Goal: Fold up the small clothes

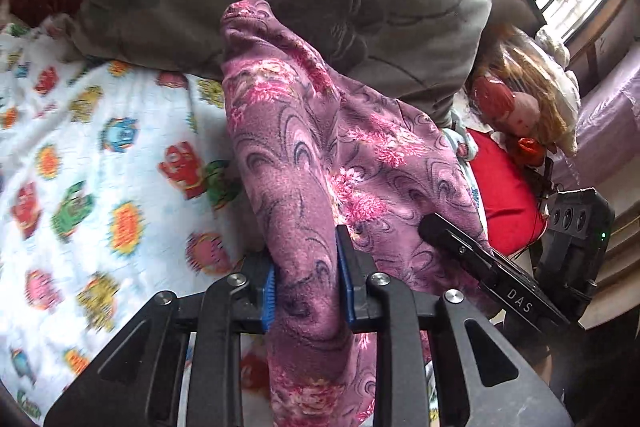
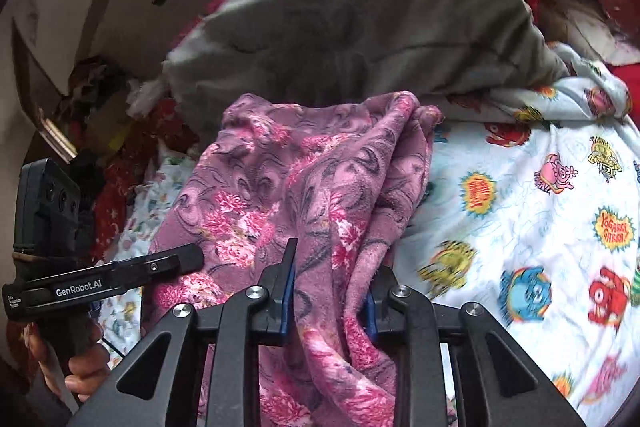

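One cartoon-print sheet (image 2: 520, 195) covers the bed beneath both claws, one grey-green blanket (image 2: 360, 7) is heaped beyond them, and one purple floral garment (image 1: 320, 155) runs lengthwise away from the fingers toward that heap. Two grippers hold it: the left gripper (image 1: 306, 287) and the right gripper (image 2: 330, 295) each pinch a bunched fold between blue pads. A window glows beyond.

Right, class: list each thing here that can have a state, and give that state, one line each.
left gripper: shut on the purple floral garment
right gripper: shut on the same garment
purple floral garment: bunched, unfolded, held by both grippers
grey pillow: lying behind the garment
cartoon-print sheet: spread out, wrinkled
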`<state>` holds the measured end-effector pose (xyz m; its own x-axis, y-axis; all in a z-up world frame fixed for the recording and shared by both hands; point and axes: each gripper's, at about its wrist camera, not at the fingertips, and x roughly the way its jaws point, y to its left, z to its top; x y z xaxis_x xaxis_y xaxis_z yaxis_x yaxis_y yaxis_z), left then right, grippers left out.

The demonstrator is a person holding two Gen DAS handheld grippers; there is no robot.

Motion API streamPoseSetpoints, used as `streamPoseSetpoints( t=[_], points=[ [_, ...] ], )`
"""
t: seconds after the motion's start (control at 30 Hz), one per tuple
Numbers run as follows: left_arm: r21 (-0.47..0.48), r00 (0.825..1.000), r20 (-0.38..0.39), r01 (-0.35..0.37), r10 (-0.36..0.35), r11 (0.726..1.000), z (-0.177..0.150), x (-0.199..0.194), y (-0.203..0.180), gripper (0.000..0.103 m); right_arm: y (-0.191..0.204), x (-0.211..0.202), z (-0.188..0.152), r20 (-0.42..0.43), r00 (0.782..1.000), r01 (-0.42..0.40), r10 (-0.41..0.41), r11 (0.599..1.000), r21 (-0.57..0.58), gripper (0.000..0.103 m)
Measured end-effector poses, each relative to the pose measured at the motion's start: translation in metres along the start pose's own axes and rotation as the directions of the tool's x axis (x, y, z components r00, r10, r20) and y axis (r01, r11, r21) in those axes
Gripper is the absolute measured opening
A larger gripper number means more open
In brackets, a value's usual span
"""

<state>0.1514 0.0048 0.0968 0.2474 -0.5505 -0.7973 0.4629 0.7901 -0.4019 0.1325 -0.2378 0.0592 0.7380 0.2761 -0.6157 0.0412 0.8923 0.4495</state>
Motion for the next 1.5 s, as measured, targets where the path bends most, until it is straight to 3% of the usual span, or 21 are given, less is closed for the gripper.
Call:
streamPoseSetpoints(
  t=[0.17, 0.3, 0.43, 0.53, 0.63, 0.73, 0.83, 1.0, 1.03, 1.1, 1.13, 1.23, 1.33, 1.43, 1.5],
  points=[
    [-0.009, 1.0, 0.013, -0.02, 0.021, 1.0, -0.019, -0.028, 0.015, 0.022, 0.012, -0.016, -0.013, 0.006, 1.0, -0.031, 0.031, 0.999, -0.011, 0.026],
    [-0.038, 0.999, 0.0, -0.042, 0.042, 0.998, -0.038, -0.038, 0.031, 0.022, 0.035, -0.006, -0.024, -0.027, 0.998, -0.055, 0.055, 0.998, -0.006, 0.026],
    [-0.095, 0.996, -0.068, -0.068, 0.061, 0.993, -0.07, -0.033, 0.067, 0.023, 0.041, 0.006, -0.049, -0.085, 0.993, -0.079, 0.082, 0.996, 0.039, 0.027],
    [-0.139, 0.984, -0.153, -0.115, 0.093, 0.984, -0.09, -0.016, 0.095, 0.024, 0.035, 0.034, -0.077, -0.2, 0.978, -0.041, 0.057, 0.996, 0.082, 0.03],
    [-0.191, 0.984, -0.176, -0.062, 0.028, 0.98, -0.101, -0.017, 0.12, 0.027, 0.023, 0.042, -0.088, -0.239, 0.969, -0.034, 0.065, 0.991, 0.132, 0.04],
    [-0.173, 0.994, -0.109, -0.028, 0.009, 0.985, -0.091, -0.037, 0.123, 0.026, 0.01, 0.031, -0.076, -0.23, 0.97, -0.041, 0.084, 0.982, 0.186, 0.041],
    [-0.115, 0.999, -0.021, -0.028, 0.026, 0.993, -0.066, -0.051, 0.111, 0.027, 0.001, 0.024, -0.054, -0.164, 0.983, -0.039, 0.078, 0.973, 0.228, 0.046],
    [-0.009, 0.992, -0.015, -0.122, 0.122, 0.992, -0.022, -0.016, 0.083, 0.028, -0.005, 0.061, -0.022, -0.175, 0.982, -0.016, 0.068, 0.96, 0.28, 0.05],
    [0.001, 0.989, -0.018, -0.148, 0.148, 0.989, -0.015, -0.006, 0.081, 0.028, -0.007, 0.069, -0.018, -0.177, 0.981, -0.025, 0.081, 0.954, 0.298, 0.05],
    [0.021, 0.977, -0.016, -0.213, 0.213, 0.977, -0.002, 0.016, 0.081, 0.028, -0.005, 0.078, -0.01, -0.152, 0.98, -0.081, 0.13, 0.952, 0.294, 0.018],
    [0.031, 0.966, -0.022, -0.256, 0.257, 0.966, 0.003, 0.029, 0.083, 0.028, 0.0, 0.078, -0.003, -0.125, 0.985, -0.083, 0.116, 0.966, 0.243, 0.005],
    [0.033, 0.946, -0.066, -0.316, 0.317, 0.948, 0.008, 0.06, 0.097, 0.029, 0.002, 0.082, 0.005, -0.093, 0.993, -0.062, 0.078, 0.985, 0.163, 0.004],
    [0.01, 0.949, -0.056, -0.31, 0.31, 0.951, 0.013, 0.063, 0.101, 0.031, -0.014, 0.111, -0.003, -0.191, 0.982, 0.023, 0.001, 0.992, 0.126, 0.004],
    [0.011, 0.947, -0.06, -0.315, 0.315, 0.949, 0.012, 0.059, 0.101, 0.031, -0.015, 0.113, -0.002, -0.197, 0.98, 0.008, 0.016, 0.992, 0.123, 0.004],
    [0.017, 0.946, -0.058, -0.32, 0.32, 0.947, 0.012, 0.055, 0.1, 0.031, -0.005, 0.105, 0.003, -0.2, 0.98, 0.029, -0.011, 0.996, 0.086, 0.01]
  ],
)
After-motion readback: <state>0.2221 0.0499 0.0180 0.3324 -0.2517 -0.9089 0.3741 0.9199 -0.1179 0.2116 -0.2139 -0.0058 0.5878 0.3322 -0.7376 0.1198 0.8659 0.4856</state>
